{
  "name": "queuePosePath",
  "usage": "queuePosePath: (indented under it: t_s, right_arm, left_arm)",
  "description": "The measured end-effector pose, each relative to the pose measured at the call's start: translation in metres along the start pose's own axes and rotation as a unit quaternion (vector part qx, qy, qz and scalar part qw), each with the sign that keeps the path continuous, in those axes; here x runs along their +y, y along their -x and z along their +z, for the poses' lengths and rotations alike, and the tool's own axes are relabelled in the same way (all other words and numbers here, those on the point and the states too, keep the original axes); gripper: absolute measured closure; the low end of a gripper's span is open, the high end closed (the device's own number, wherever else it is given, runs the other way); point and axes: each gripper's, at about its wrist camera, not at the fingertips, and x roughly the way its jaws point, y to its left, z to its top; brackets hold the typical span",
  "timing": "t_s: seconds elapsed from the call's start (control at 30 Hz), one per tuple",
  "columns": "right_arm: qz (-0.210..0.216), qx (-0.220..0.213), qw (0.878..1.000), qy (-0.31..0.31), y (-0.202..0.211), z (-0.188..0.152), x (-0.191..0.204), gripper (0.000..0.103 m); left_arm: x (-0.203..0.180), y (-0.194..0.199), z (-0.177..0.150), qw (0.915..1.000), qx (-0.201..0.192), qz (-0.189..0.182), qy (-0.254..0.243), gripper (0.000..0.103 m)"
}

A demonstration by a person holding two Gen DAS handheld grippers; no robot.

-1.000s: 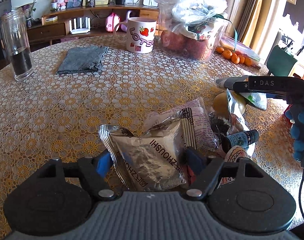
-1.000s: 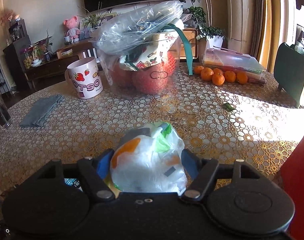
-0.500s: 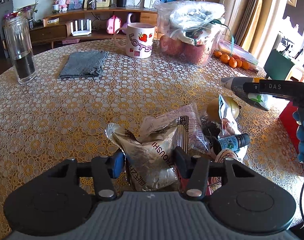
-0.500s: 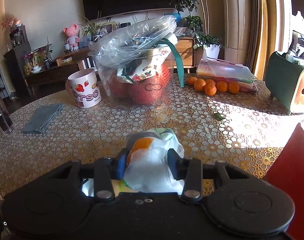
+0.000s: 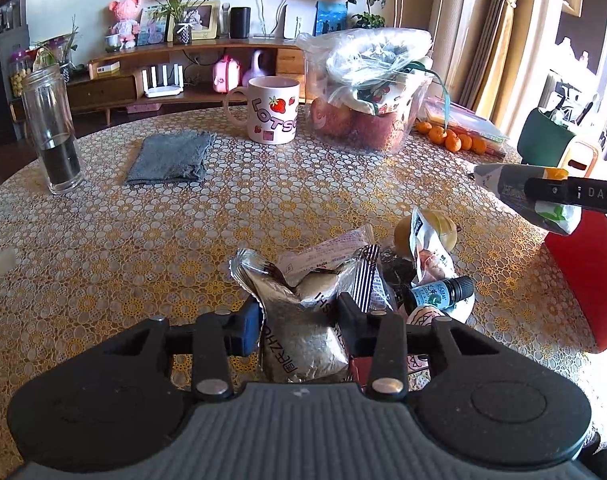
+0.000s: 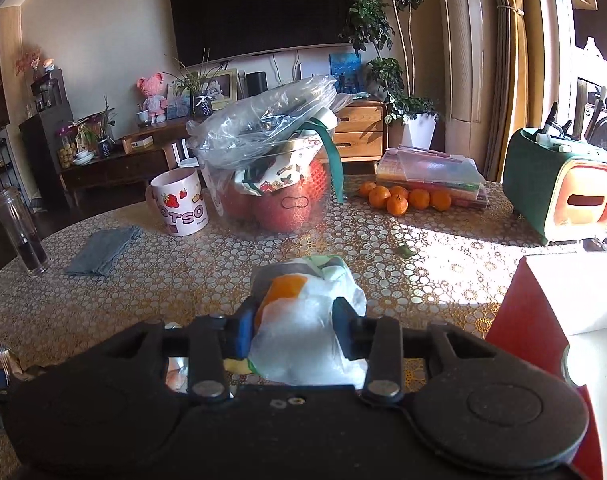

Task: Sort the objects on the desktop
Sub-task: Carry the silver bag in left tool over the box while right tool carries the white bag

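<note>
While both grip:
left gripper (image 5: 299,314): clamped on silver packet (image 5: 303,320)
right gripper (image 6: 291,320): clamped on white packet (image 6: 307,320), red box (image 6: 519,316) at 3 o'clock

Silver packet (image 5: 303,320): we see it crinkled, upright, at 6 o'clock of the pile.
White packet (image 6: 307,328): we see it orange-marked, crumpled, lifted at 3 o'clock.
Dropper bottle (image 5: 439,292): we see it lying flat.

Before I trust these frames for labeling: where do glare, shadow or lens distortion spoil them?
Right wrist view: sunlight blows out the table at right and the red box top. Left wrist view: evenly lit, glare only at the right edge. Both: fisheye bends the curtains; gripper bodies fill the bottom.
</note>
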Motion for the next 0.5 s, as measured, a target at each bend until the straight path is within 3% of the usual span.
queuePosePath:
  t_s: [0.5]
  right_arm:
    - [0.005, -0.033, 0.999, 0.004, 0.093, 0.001, -0.042, 0.063]
  left_arm:
    - [-0.014, 0.036, 0.019, 0.9994, -0.035, -0.002, 0.001, 0.065]
